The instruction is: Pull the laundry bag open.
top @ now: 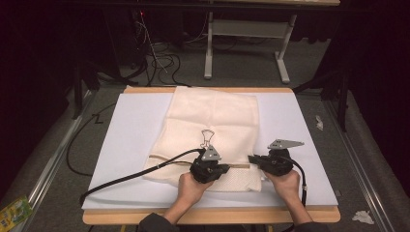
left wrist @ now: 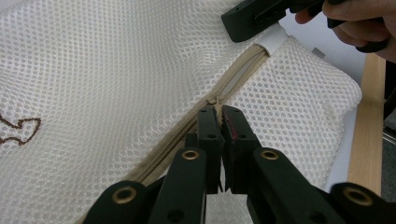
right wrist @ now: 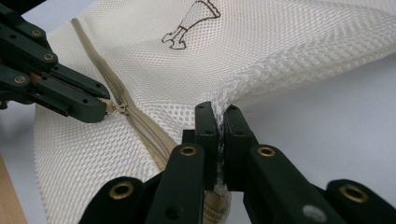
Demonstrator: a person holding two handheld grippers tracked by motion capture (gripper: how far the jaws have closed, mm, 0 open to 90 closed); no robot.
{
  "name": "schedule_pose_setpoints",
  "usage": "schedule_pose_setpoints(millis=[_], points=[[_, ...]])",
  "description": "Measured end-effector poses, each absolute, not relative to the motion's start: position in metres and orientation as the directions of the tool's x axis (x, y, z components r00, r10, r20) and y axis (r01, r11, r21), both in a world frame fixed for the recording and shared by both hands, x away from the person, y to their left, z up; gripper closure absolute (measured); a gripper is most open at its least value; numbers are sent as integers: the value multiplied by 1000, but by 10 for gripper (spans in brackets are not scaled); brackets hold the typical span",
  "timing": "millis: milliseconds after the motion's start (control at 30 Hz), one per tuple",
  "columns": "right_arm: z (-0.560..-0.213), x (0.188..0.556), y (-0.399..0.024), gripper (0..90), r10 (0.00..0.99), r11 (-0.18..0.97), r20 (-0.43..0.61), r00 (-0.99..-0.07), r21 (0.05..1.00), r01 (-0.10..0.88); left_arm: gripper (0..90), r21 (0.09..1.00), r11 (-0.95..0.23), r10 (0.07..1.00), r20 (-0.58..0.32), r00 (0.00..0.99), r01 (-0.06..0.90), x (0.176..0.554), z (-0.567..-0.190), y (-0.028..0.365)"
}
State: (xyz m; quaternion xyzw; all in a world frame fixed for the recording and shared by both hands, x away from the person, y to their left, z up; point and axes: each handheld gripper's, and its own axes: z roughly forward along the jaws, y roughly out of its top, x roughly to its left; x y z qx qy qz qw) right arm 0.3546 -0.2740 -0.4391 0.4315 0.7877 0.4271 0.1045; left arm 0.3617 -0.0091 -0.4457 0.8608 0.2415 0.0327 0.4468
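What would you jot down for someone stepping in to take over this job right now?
Left claw: shut on the zipper pull of the mesh laundry bag.
Right claw: shut on the bag's edge at the zipper's end, holding it taut.
Bag: lies flat on the white sheet over the table, zipper running along the near side between the two claws.
Done: both grips are set.
Left: slide the pull along the zipper; from here I cannot tell whether it is meant to open or close.
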Motion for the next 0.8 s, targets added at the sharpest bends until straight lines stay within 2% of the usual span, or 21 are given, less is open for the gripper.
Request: schedule_pose_setpoints(millis=[800], points=[[-442,357,-280,881,794,255,187,-578,761,597,869,789,-451,492,-170,854,417,364,-445,14]])
